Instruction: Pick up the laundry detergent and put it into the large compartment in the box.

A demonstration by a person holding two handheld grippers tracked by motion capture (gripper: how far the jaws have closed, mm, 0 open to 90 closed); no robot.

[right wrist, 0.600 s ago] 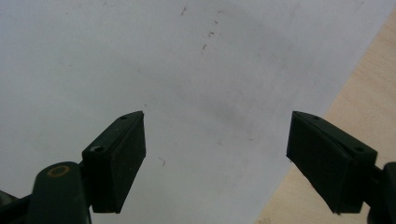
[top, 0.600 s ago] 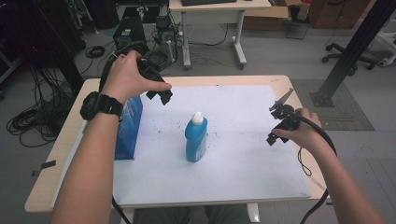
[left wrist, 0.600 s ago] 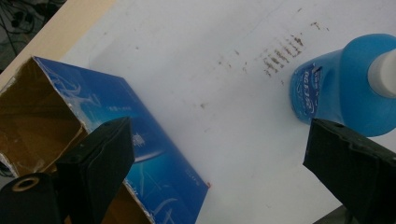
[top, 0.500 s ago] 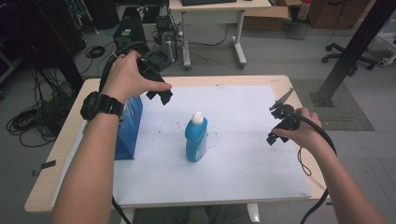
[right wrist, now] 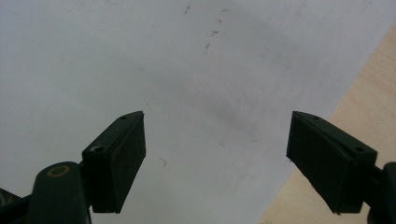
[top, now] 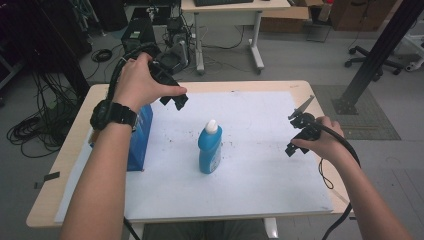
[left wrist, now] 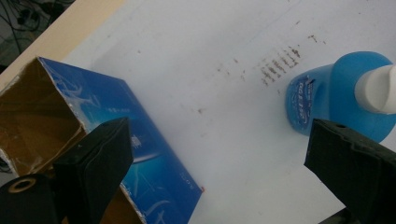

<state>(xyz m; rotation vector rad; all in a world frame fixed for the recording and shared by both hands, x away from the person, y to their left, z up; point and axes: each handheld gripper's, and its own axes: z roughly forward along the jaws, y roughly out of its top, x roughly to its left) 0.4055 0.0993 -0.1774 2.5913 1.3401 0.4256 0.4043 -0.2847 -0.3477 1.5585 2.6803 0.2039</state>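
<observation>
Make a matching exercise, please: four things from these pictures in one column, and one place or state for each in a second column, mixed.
1. blue bottle
2. blue box
3. left gripper
4. right gripper

a. open, over the sheet's right part
b. upright, mid-sheet
c. open, above the sheet's far left
d. top torn open, at the table's left

Pairs: 1-b, 2-d, 3-c, 4-a

Even, diffuse overhead light; the white sheet (top: 260, 145) reads bright, floor beyond the table at 12 o'clock dimmer, dark at 10 o'clock. Soft short shadow under the bottle (top: 210, 147), falling toward 6 o'clock. High view sharp, mild wide-angle bend at edges. Left gripper view: jaws at 7 and 4 o'clock slightly soft, box (left wrist: 116, 140) clear. Right gripper view: faint grey shadow at centre, no glare.
</observation>
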